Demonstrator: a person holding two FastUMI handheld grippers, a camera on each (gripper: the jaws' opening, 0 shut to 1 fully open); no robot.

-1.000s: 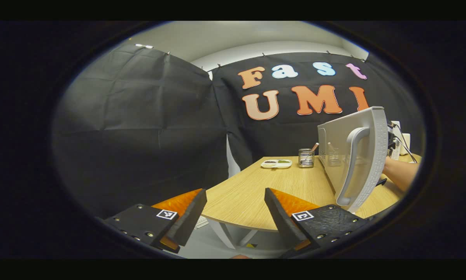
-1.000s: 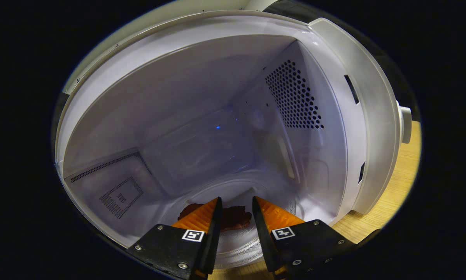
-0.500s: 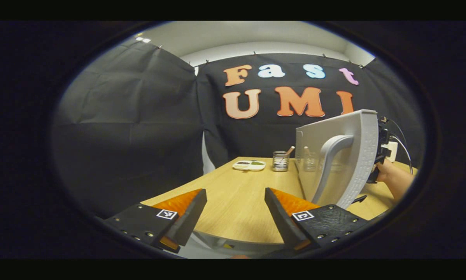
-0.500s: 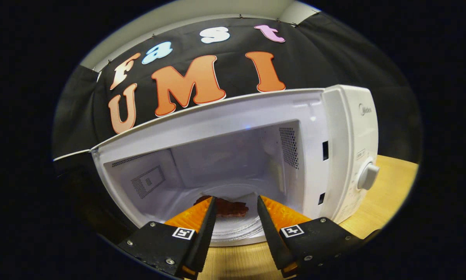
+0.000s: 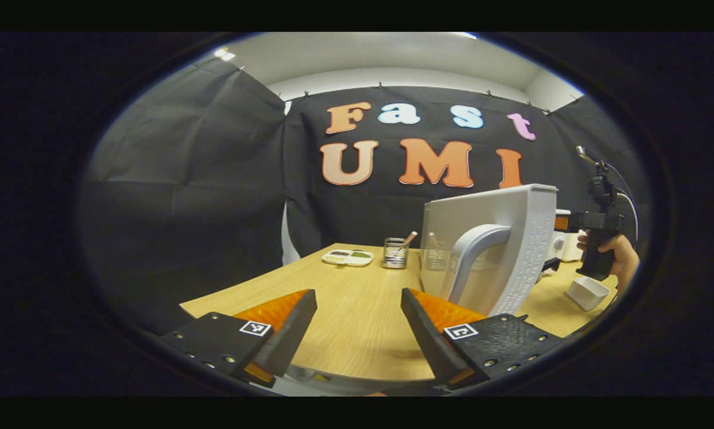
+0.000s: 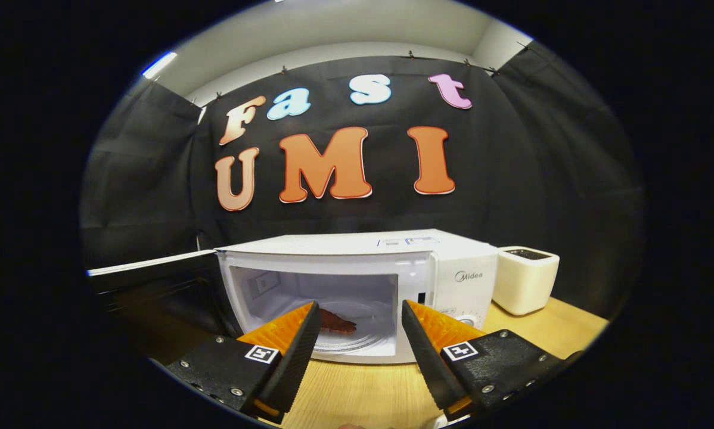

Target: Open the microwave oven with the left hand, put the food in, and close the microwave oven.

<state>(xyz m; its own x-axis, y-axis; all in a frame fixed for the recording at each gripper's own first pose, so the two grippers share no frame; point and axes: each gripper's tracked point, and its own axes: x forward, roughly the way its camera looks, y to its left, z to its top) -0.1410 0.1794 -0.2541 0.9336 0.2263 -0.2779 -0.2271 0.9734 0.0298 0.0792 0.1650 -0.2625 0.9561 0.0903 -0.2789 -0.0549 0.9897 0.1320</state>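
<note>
The white microwave oven (image 6: 357, 244) stands on the wooden table with its door (image 6: 148, 280) swung wide to the left. A dark reddish piece of food (image 6: 337, 323) lies on the glass turntable inside. My right gripper (image 6: 357, 333) is open and empty, held back in front of the cavity, well clear of it. In the left gripper view the door (image 5: 500, 250) stands edge-on at the right with its curved grey handle (image 5: 467, 256) facing me. My left gripper (image 5: 357, 319) is open and empty, left of the handle and short of it. Past the door a hand holds the other gripper (image 5: 595, 223).
A cream-white container (image 6: 525, 279) stands right of the microwave. On the table (image 5: 357, 333) lie a small white dish (image 5: 348, 257) with food bits, a wire mesh holder (image 5: 395, 252) and a small white box (image 5: 588, 293). Black cloth walls close in the booth.
My right gripper has drawn back out of the cavity, open, leaving the food on the turntable. My left gripper has swung towards the door, whose handle now sits closer.
</note>
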